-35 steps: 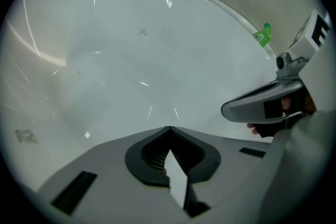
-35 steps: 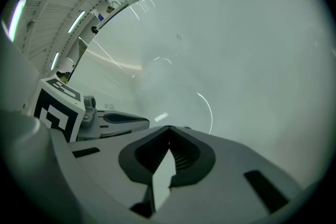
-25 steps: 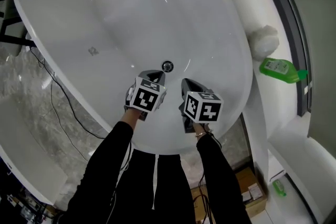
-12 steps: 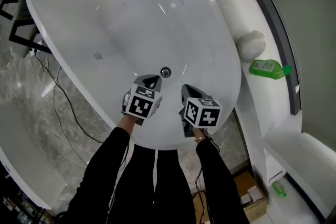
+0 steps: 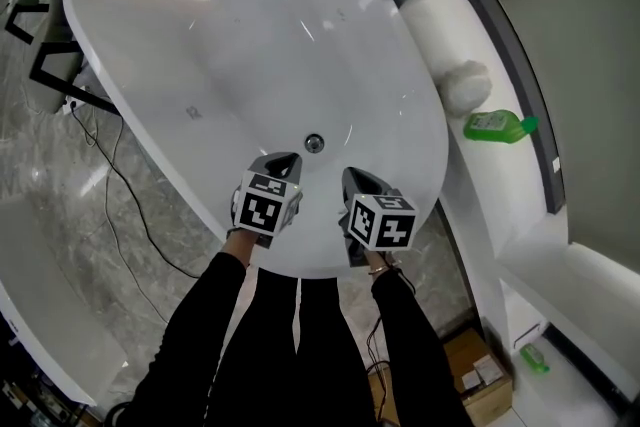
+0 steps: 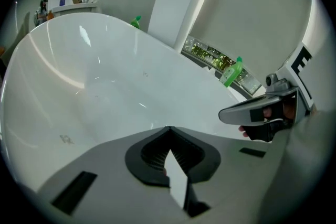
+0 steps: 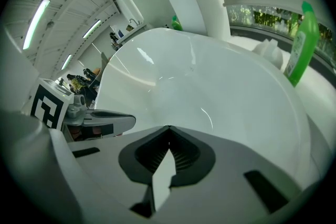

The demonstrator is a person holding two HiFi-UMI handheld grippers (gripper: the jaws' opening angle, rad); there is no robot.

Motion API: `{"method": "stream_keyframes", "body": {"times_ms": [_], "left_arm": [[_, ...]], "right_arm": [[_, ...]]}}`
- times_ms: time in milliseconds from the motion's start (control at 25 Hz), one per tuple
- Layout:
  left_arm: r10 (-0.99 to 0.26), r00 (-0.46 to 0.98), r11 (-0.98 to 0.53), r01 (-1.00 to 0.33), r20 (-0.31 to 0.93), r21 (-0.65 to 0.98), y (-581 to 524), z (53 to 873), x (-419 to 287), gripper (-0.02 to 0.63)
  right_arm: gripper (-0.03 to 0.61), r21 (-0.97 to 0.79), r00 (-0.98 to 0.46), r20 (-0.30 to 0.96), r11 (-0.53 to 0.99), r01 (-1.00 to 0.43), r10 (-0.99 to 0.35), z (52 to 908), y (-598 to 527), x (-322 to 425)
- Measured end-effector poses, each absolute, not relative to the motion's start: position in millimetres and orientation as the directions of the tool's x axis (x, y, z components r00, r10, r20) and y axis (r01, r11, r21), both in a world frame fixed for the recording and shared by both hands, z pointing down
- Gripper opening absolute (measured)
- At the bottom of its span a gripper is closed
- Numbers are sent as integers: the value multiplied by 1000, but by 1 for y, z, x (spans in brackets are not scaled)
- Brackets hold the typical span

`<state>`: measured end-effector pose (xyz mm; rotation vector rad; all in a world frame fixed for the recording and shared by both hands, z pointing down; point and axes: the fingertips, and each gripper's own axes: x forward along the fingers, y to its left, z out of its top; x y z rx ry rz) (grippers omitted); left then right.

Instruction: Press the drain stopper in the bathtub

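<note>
The white oval bathtub (image 5: pixel 200 35) fills the head view. Its round metal drain stopper (image 5: pixel 314 143) sits on the tub floor near my end. My left gripper (image 5: pixel 283 159) hovers just short of the stopper on its left side, jaws shut with nothing between them. My right gripper (image 5: pixel 356 176) hangs over the tub's near rim, right of the stopper, also shut and holding nothing. In the left gripper view the shut tip (image 6: pixel 168 128) points across the basin, and the right gripper's tip (image 6: pixel 231 113) shows at the right. The stopper is hidden in both gripper views.
A green bottle (image 5: pixel 495 126) and a white round object (image 5: pixel 465 83) rest on the ledge right of the tub. A black cable (image 5: pixel 120 185) trails over the marble floor at left. A cardboard box (image 5: pixel 480 370) stands low right by my legs.
The head view has pulled back, so the tub looks smaller and sits lower left. Both grippers stay shut, side by side near the stopper, the left tip slightly farther from it.
</note>
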<state>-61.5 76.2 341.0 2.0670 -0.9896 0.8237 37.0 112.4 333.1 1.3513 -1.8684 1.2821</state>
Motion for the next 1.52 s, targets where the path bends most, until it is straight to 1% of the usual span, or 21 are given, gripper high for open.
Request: {"method": "stream_keyframes", "body": {"times_ms": [560, 800, 1160, 1360, 1520], "left_arm": [[-461, 528, -444, -833, 713, 330, 99, 289, -71, 8], [-498, 533, -453, -833, 684, 319, 106, 268, -72, 8], [-546, 519, -444, -845, 657, 299, 104, 247, -78, 8], [-557, 516, -454, -845, 651, 281, 102, 237, -77, 8], [-566, 523, -440, -846, 638, 302, 101, 224, -75, 8]], "right_arm": [[2, -420, -413, 756, 108, -901, -507, 291, 128, 33], [2, -436, -424, 720, 117, -892, -550, 274, 126, 33], [2, -451, -428, 701, 109, -886, -570, 262, 135, 39], [2, -454, -419, 693, 97, -886, -587, 251, 135, 43], [2, -455, -425, 666, 117, -883, -613, 237, 132, 41]]}}
